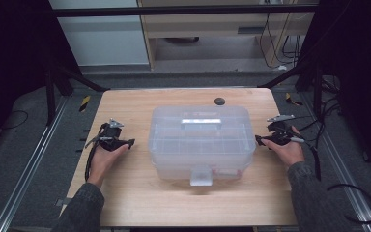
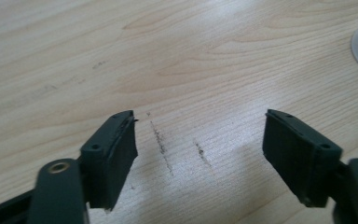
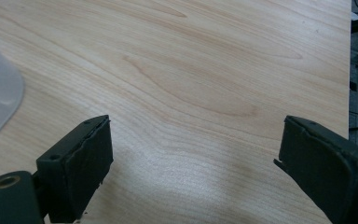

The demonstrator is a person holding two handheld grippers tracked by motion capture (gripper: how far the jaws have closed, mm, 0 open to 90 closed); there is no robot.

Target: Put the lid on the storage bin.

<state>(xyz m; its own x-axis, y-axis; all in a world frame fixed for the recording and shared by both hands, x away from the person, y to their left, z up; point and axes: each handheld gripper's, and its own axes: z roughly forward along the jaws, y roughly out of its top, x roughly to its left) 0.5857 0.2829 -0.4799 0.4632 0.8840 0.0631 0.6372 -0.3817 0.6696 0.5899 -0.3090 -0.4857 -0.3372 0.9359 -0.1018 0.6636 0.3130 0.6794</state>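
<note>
Clear plastic storage box, lid on, white latch facing the person: sits between the two grippers, near each, touching neither. Left gripper: jaws wide apart, nothing between them, bare wooden table beneath. Right gripper: jaws spread wide, empty, over bare tabletop, box corner at its side.

Left gripper and right gripper held low, tips pointing inward at each other, jaws spread wide, nothing between.
</note>
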